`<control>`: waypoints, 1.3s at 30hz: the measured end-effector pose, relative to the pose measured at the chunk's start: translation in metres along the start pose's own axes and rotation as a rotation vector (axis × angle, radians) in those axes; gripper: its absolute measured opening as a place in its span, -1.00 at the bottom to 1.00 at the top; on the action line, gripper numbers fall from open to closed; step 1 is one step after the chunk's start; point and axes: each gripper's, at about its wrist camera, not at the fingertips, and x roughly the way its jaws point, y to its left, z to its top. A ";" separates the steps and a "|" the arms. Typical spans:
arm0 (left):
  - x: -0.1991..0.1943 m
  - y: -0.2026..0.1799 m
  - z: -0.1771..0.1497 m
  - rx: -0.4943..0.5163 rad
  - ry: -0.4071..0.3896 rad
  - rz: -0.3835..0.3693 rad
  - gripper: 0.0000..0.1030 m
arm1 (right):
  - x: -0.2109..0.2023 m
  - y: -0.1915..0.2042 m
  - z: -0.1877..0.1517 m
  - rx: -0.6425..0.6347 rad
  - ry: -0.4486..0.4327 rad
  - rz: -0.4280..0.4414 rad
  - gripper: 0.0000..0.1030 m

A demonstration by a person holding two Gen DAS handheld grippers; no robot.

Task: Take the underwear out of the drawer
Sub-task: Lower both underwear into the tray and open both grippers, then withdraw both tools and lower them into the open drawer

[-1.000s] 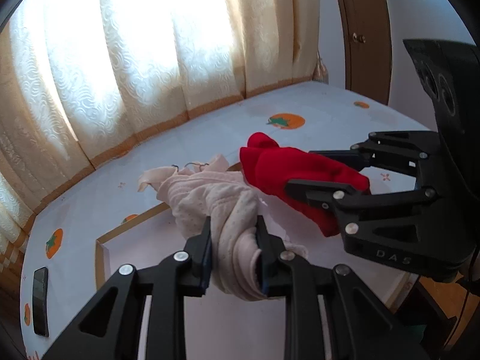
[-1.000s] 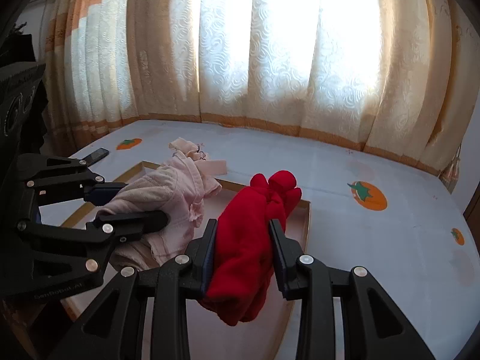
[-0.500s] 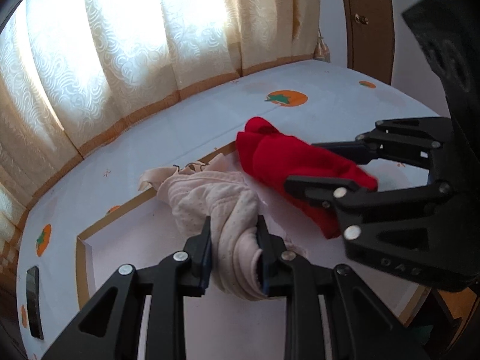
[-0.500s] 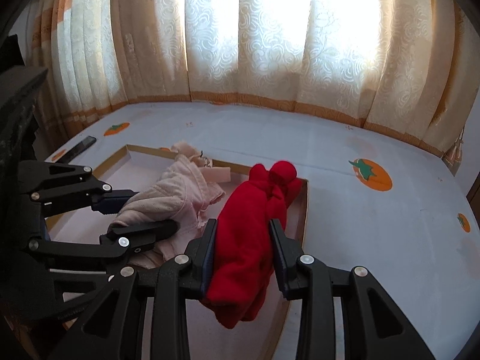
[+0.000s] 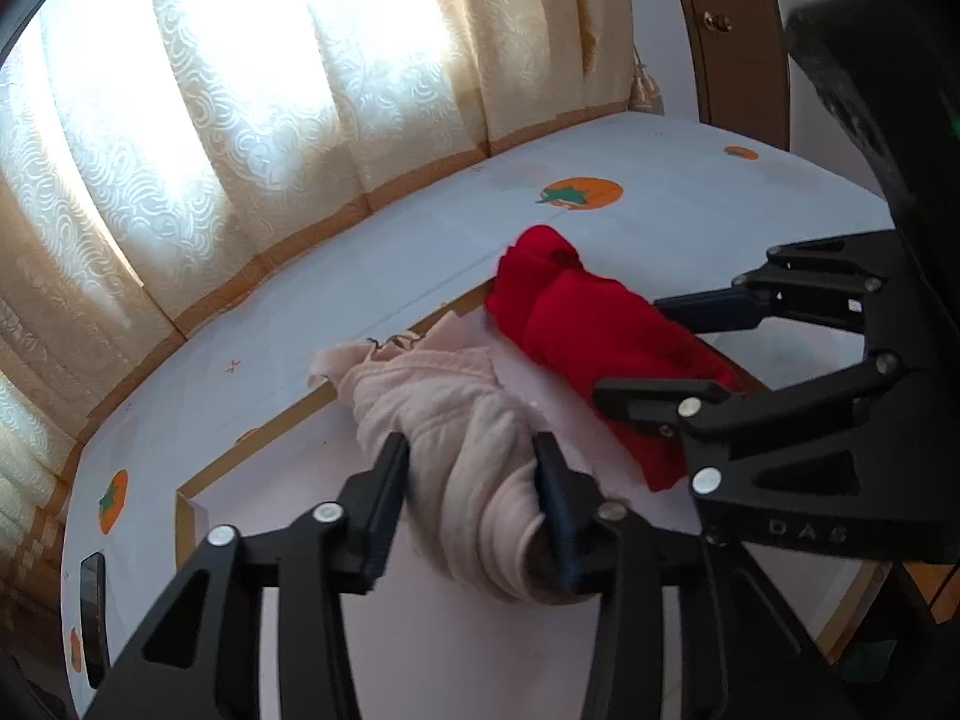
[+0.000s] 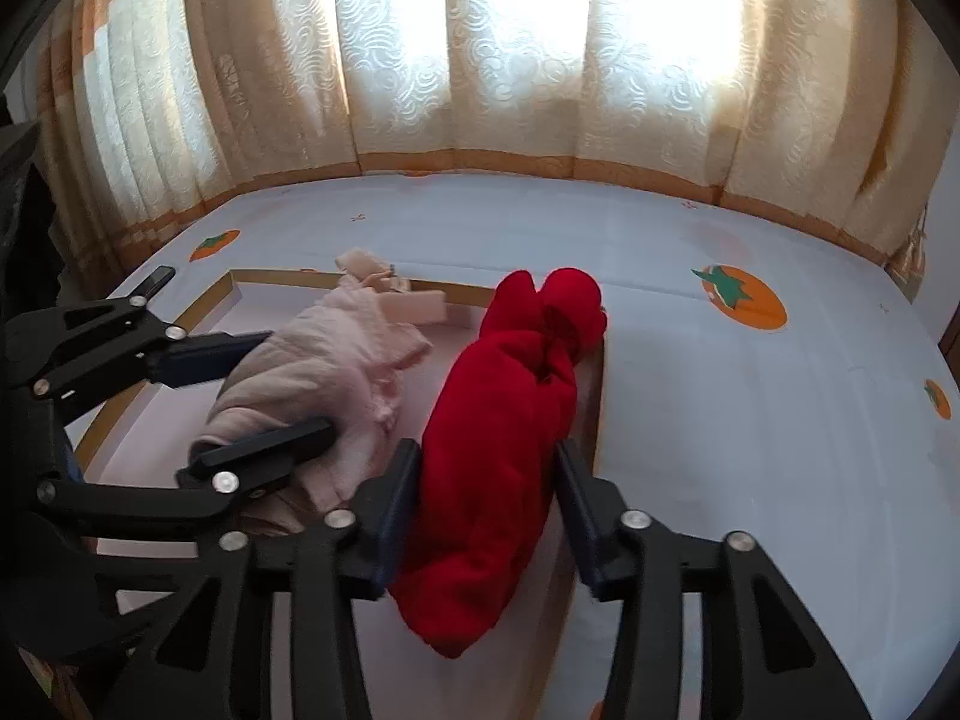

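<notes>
I am spreading my left claw (image 5: 471, 468) around the pink underwear (image 5: 444, 420), its jaws opening with the bundle between them and the pads just leaving the cloth. My right claw (image 6: 489, 480) is opening likewise around the red underwear (image 6: 510, 420), which is slumping onto the wooden-rimmed tray (image 6: 276, 279) on the tomato-print bed sheet (image 6: 750, 420) below the curtains (image 6: 480, 60). Both garments are lying down there, the red one draped over the tray's right rim. I judge this the release step; next I should be drawing both claws back clear of the cloth without snagging it.
</notes>
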 end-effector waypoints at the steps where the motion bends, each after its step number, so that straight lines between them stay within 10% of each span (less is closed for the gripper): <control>1: -0.002 0.000 -0.001 -0.002 -0.003 0.001 -0.10 | -0.001 0.000 0.000 0.003 -0.004 -0.002 0.04; 10: -0.026 0.000 -0.006 -0.031 -0.075 -0.013 0.37 | -0.021 -0.005 -0.007 0.033 -0.057 -0.034 0.35; 39: -0.187 -0.015 -0.080 -0.190 -0.309 -0.212 0.51 | -0.199 0.046 -0.051 0.036 -0.218 0.142 0.47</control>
